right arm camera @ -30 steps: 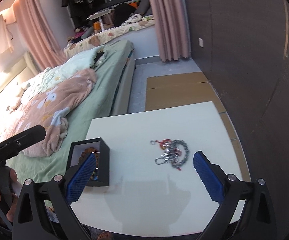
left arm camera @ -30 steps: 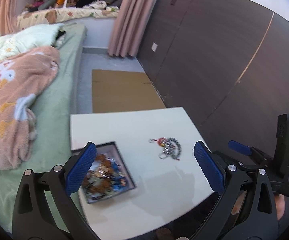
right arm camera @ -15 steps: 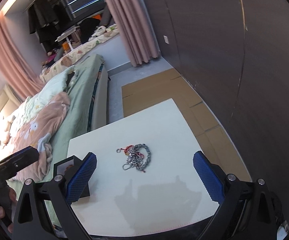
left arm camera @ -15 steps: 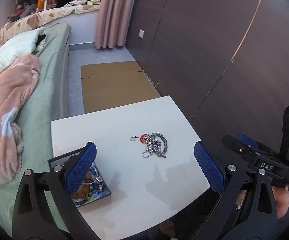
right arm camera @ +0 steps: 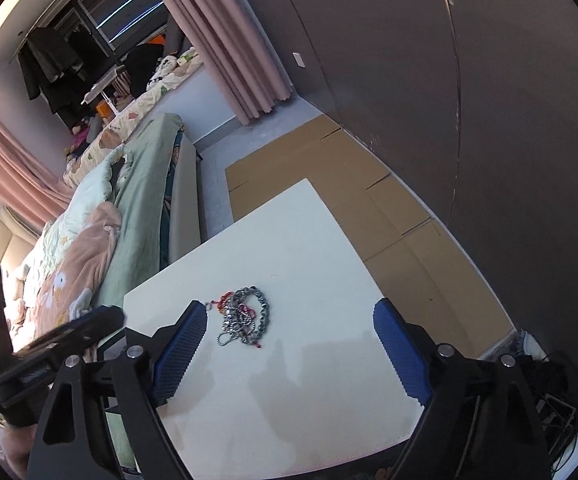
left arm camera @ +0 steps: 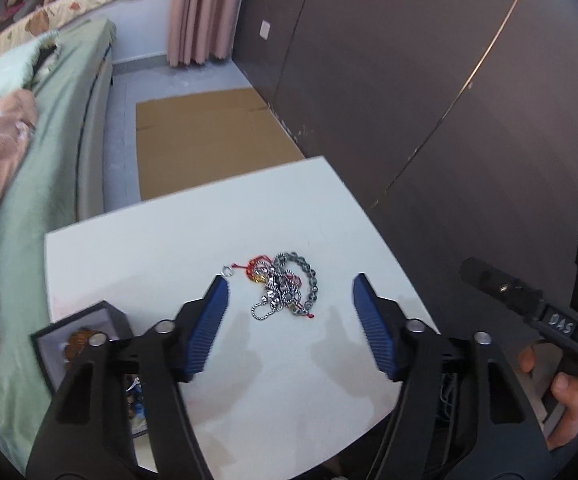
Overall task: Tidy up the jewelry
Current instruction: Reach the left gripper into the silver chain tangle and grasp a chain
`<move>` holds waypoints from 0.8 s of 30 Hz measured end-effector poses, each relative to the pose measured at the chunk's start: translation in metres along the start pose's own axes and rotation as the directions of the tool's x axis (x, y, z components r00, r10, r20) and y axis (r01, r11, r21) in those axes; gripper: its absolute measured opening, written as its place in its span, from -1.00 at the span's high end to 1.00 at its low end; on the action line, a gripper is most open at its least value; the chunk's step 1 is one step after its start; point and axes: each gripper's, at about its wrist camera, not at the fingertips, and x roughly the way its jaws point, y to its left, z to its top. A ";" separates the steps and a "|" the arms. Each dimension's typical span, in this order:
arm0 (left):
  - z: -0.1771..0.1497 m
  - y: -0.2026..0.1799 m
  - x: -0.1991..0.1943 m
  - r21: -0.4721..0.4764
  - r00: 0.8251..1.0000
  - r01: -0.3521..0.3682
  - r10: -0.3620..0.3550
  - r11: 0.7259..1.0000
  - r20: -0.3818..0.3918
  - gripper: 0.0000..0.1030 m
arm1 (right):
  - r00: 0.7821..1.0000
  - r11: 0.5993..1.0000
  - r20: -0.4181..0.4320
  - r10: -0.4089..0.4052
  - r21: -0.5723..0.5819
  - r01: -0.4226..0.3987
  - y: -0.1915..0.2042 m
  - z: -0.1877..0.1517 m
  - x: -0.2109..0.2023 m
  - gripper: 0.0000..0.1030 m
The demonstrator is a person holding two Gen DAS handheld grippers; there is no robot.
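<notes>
A tangled pile of jewellery (left arm camera: 285,292), with silver chains, grey beads and red cord, lies mid-table on the white table (left arm camera: 169,248). My left gripper (left arm camera: 290,282) hovers just above it. Its blue pads (left arm camera: 209,328) are closing, and the pile shows between the tips without touching them. At the left table edge stands a black box (left arm camera: 85,332) holding jewellery, half hidden by the left finger. In the right wrist view the pile (right arm camera: 245,316) lies just ahead of the right gripper's (right arm camera: 289,308) left tip. The right jaws are closing slightly, with nothing between them.
A bed (left arm camera: 49,128) with a green sheet and a pink blanket runs along the left. Cardboard (left arm camera: 209,136) covers the floor beyond the table. A dark panelled wall (left arm camera: 409,80) stands on the right. Cables (right arm camera: 549,400) lie by the table's right corner.
Both grippers have come forward and down towards the pile, which now looks larger. The box has slid to the lower left of the left view. Both jaws have narrowed, the left much more.
</notes>
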 end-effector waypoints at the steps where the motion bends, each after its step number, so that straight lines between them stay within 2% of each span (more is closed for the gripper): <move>1: -0.001 0.002 0.008 -0.007 1.000 0.002 -0.002 1.000 -0.012 -0.07 | 1.000 1.000 -0.005 -0.005 0.002 0.005 -0.002 -0.001 0.003 -0.63; 3: -0.004 0.008 0.025 -0.024 0.999 0.003 -0.004 1.000 -0.047 0.17 | 0.999 1.000 -0.026 -0.020 0.009 0.020 -0.007 0.000 0.017 -0.61; 5: -0.007 0.014 0.041 -0.031 0.997 -0.005 0.002 0.999 -0.076 0.22 | 0.998 0.999 -0.047 -0.033 0.011 0.034 -0.011 0.000 0.029 -0.58; 15: -0.015 0.029 0.095 -0.042 0.986 -0.002 -0.005 0.999 -0.165 0.28 | 0.992 0.998 -0.107 -0.066 0.015 0.068 -0.023 0.003 0.060 -0.55; 18: -0.016 0.029 0.107 -0.044 0.982 0.001 -0.009 0.999 -0.187 0.46 | 0.990 0.997 -0.121 -0.071 0.002 0.072 -0.021 0.003 0.066 -0.53; 24: -0.015 0.025 0.124 -0.036 0.978 0.006 -0.013 0.999 -0.207 0.47 | 0.988 0.996 -0.130 -0.084 -0.026 0.081 -0.016 0.002 0.075 -0.53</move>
